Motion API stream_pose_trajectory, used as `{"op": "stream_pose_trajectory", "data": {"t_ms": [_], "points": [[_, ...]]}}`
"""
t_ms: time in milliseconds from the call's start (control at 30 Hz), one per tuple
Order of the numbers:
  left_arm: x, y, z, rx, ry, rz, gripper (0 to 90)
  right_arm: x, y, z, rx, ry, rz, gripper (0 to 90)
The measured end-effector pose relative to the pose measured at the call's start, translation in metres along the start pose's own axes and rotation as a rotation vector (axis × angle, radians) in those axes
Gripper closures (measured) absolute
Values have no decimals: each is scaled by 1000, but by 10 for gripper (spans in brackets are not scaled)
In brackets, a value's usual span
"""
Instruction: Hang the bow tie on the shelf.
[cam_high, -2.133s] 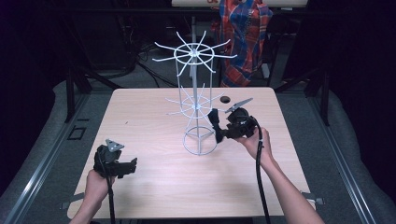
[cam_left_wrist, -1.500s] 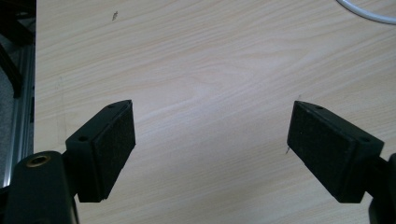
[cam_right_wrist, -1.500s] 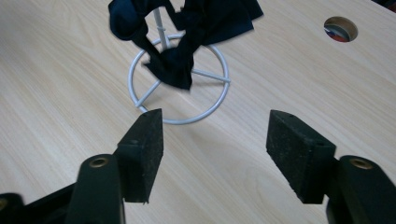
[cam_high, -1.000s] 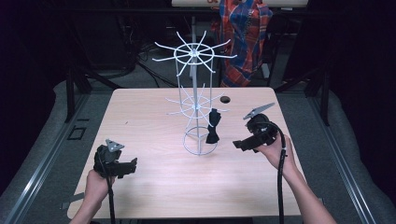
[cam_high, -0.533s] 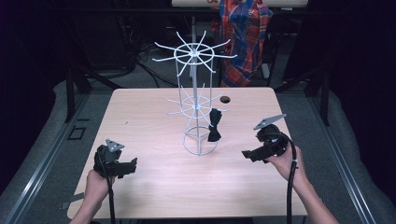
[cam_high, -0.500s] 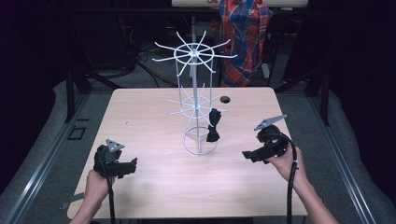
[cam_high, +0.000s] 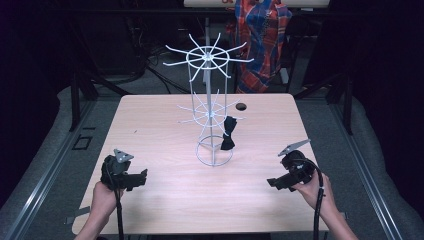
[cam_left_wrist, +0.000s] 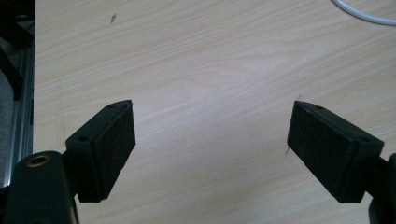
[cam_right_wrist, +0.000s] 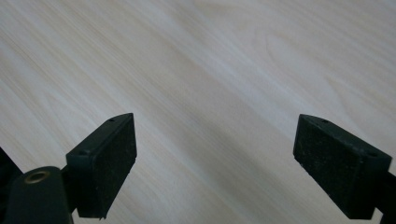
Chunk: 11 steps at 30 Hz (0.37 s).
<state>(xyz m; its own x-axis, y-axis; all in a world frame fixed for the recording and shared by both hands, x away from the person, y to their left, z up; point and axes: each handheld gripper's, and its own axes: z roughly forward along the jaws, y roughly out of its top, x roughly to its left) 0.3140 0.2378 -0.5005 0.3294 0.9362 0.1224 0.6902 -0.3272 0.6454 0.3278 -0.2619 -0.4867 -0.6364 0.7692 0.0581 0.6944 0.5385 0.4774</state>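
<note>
On table (cam_high: 165, 125): one wire rack (cam_high: 212, 117), one black bow tie (cam_high: 228, 133); left gripper (cam_left_wrist: 210, 149), right gripper (cam_right_wrist: 215, 154) jaws apart

Left black two-jaw gripper (cam_high: 123, 173): chunky black body, grey three-cornered plate on top, black cable trailing off toward the person. Right black two-jaw gripper (cam_high: 291, 175): same build w/ grey plate and looped black cable. Both have flat rectangular black jaws w/ matte textured pads (cam_left_wrist: 117, 145), small screw holes, brass-coloured insert at base; forearms bare, no sleeves.
</note>
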Motion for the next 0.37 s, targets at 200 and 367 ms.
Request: {"op": "stream_pose_trajectory", "data": {"t_ms": [200,367], "points": [[0,0,1,0,1,-2,155,-3,0,9,49,-16,-12,128],[0,0,1,2,3,-3,155,-5,-1,14,72,-18,-16,127]]}}
